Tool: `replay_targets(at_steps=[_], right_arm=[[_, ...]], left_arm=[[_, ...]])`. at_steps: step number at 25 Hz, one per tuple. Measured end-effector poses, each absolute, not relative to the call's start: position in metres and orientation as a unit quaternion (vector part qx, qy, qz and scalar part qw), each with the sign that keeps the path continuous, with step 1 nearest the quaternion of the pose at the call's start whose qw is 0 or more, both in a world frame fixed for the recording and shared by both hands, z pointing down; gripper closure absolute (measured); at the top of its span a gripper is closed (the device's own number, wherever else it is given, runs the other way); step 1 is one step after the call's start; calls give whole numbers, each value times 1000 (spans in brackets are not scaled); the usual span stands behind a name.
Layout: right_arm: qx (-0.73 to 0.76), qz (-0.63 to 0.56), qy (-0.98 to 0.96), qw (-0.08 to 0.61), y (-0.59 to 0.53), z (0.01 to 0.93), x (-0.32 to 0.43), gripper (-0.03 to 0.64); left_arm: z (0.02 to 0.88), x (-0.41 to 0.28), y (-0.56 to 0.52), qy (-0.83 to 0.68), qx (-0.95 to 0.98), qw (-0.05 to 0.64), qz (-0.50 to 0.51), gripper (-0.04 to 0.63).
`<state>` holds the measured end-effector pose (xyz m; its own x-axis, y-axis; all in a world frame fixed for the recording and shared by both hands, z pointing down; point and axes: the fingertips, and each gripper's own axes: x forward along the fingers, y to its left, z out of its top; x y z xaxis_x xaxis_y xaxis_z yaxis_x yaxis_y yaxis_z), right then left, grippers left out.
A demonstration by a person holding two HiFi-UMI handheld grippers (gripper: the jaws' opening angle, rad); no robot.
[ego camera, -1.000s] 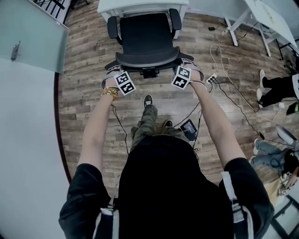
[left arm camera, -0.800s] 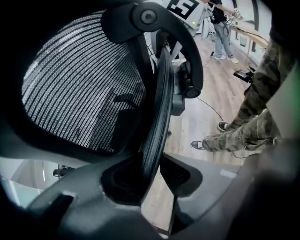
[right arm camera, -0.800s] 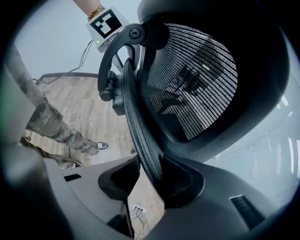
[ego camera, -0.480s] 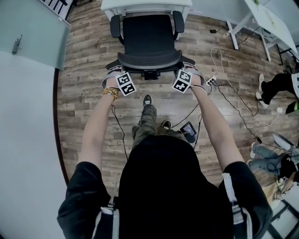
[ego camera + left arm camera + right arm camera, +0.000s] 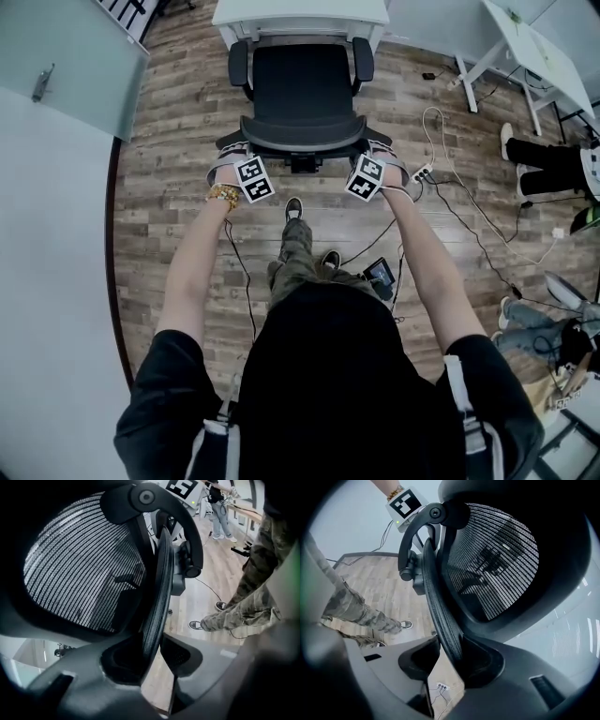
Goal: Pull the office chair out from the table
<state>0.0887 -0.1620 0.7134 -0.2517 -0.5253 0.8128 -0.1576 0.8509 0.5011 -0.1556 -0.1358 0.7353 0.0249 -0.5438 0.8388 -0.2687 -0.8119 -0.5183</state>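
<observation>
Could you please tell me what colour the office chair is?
The chair is black, clearest in the head view.

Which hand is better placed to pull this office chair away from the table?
Neither: the left gripper and right gripper each clamp the backrest rim on opposite sides, so an even two-handed pull looks best.

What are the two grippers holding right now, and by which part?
Both hold the office chair by its backrest's top rim: left gripper near the left end, right gripper near the right.
</observation>
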Motion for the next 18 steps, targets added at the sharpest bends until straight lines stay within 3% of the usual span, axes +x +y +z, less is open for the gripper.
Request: replay_targets(at_steps=[18], right_arm=[[215,-164,-770,578,-120,714,86,486]], left_arm=[[737,-159,-95,298,-700,94,-642,451]])
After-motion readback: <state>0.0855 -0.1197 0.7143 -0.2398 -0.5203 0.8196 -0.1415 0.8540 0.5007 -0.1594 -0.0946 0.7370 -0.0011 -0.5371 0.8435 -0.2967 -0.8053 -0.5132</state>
